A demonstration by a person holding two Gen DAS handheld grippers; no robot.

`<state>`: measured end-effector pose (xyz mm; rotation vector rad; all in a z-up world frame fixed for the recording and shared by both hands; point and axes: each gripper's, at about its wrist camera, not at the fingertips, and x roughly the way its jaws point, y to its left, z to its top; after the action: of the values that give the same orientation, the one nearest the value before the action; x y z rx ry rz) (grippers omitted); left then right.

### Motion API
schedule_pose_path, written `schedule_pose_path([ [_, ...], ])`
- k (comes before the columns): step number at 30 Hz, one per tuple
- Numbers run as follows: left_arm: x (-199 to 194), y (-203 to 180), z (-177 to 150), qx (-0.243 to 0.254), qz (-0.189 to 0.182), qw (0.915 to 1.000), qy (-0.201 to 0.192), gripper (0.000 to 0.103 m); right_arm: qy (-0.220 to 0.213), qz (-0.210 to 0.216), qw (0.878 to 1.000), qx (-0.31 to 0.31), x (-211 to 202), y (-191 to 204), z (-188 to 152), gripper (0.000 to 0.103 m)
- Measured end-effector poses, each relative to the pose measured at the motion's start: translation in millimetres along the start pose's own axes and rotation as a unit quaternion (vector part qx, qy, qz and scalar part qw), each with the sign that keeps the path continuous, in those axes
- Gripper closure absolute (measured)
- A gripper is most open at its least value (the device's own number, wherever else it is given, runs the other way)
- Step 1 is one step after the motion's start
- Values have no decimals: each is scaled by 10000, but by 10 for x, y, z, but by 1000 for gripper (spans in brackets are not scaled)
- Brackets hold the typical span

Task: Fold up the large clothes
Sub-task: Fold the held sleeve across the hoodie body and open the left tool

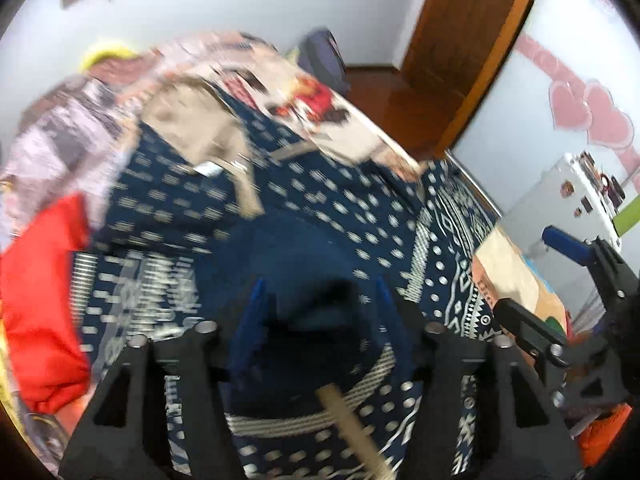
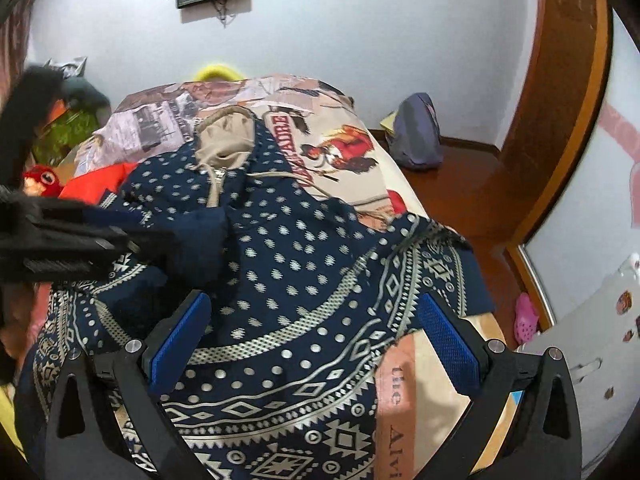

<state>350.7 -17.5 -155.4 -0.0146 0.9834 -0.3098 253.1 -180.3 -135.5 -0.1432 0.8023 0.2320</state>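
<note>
A large navy hooded garment [image 2: 304, 248] with a white dot-and-diamond pattern and a beige hood lining [image 2: 226, 140] lies spread over the bed. In the left wrist view the same garment [image 1: 304, 200] fills the middle, blurred. My left gripper [image 1: 320, 304] points down at it with its blue fingers [image 1: 256, 304] apart; a bunched plain navy part of the garment lies between them and a beige drawstring [image 1: 348, 420] runs underneath. My right gripper [image 2: 314, 336] hovers over the patterned hem, jaws wide and holding nothing. The right gripper [image 1: 548, 280] also shows at the right edge of the left wrist view.
A red garment [image 2: 100, 180] lies at the bed's left side beside a red plush toy [image 2: 40, 178]. The printed bedsheet [image 2: 340, 148] shows past the garment. On the wooden floor stand a purple bag [image 2: 418, 136] and a pink shoe [image 2: 524, 316]; a white cabinet [image 2: 592, 340] stands at the right.
</note>
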Motion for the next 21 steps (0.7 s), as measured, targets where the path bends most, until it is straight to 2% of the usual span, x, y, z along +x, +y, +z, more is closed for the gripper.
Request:
schedule_pose_path([
  [6,-683,566,-105,-310,685,9946,-715,30,-86,186,9979,-607,-26,420,99,0],
  [10,-876,992,-291,-582,1046,9895,-808,21,-38,335,9938,-1059,63,775,155,0],
  [15,-829,1465,-666,-793,1466,9850,-452,21,209,617,9841,-1653,303,1241,205,2],
  [18,-667,1705,-941,-979,1494,9839,-105,21,446,796,9795,-1795,483,1424,203,2],
  [21,-510,1813,-1201,-1097,1451,9832,153,21,705,938,9744,-1916,711,1587,199,10],
])
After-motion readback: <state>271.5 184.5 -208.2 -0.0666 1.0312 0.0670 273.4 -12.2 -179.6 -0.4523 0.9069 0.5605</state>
